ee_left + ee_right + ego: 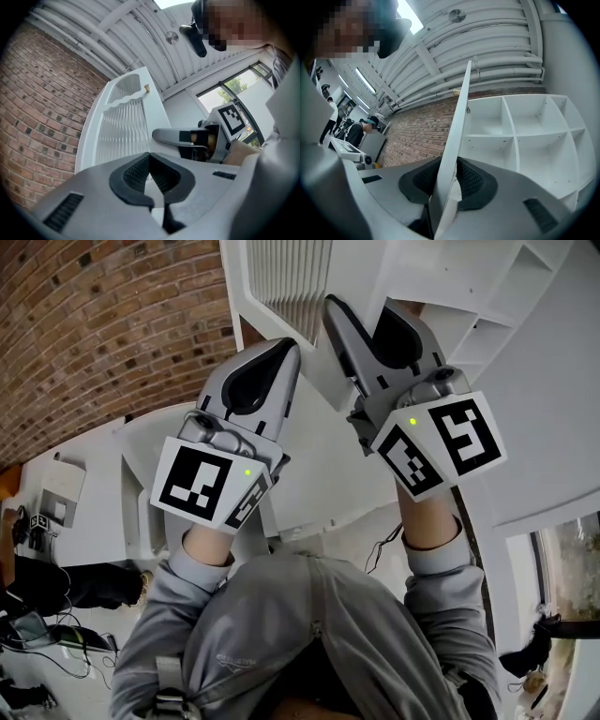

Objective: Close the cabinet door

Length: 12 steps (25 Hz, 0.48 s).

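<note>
Right tool (pixel 449 161) is on the cabinet door (pixel 457 140) now. The panel stands edge-on between its jaws, and both pads look pressed against it, though at this close angle I can't be sure how firmly. The door is swung well out from the cabinet, and the open white shelves (pixel 515 136) sit to its right in the right gripper view.

Left tool (pixel 150 154) is clenched on nothing, its tips meeting. It sits just beside the door's ribbed front face, with the small knob (pixel 146 87) farther up the panel and the brick wall (pixel 42 103) behind.

The step in hand, as I read it, is swinging the door home. To do it well, keep the right tool's grip square on the edge so the panel doesn't twist, and follow the hinge's arc rather than pushing straight. Let go before the jaw on the inner face gets caught against the shelves. The left tool's closed tips can then press the ribbed face to seat the door flush.
</note>
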### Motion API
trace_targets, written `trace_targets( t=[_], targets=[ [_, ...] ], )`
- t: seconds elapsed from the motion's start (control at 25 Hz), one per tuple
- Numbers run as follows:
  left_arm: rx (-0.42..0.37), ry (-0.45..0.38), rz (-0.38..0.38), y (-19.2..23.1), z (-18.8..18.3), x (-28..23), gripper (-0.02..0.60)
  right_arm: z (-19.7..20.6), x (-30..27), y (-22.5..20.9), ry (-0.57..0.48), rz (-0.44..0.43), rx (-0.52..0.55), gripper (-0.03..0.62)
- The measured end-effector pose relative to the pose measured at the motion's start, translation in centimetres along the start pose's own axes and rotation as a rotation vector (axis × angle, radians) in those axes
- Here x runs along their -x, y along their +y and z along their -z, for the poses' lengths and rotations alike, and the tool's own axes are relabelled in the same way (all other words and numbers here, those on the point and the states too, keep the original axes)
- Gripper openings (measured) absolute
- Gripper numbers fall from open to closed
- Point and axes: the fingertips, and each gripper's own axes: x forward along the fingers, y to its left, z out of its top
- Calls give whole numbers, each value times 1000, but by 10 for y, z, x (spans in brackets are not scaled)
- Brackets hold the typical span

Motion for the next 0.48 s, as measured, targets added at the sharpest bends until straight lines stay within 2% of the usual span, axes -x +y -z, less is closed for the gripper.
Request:
trace_targets(
  t=[0.48],
  targets=[
    [5, 1, 57, -10, 8, -16, 6, 6, 4, -21, 18, -7, -22, 109]
  ],
)
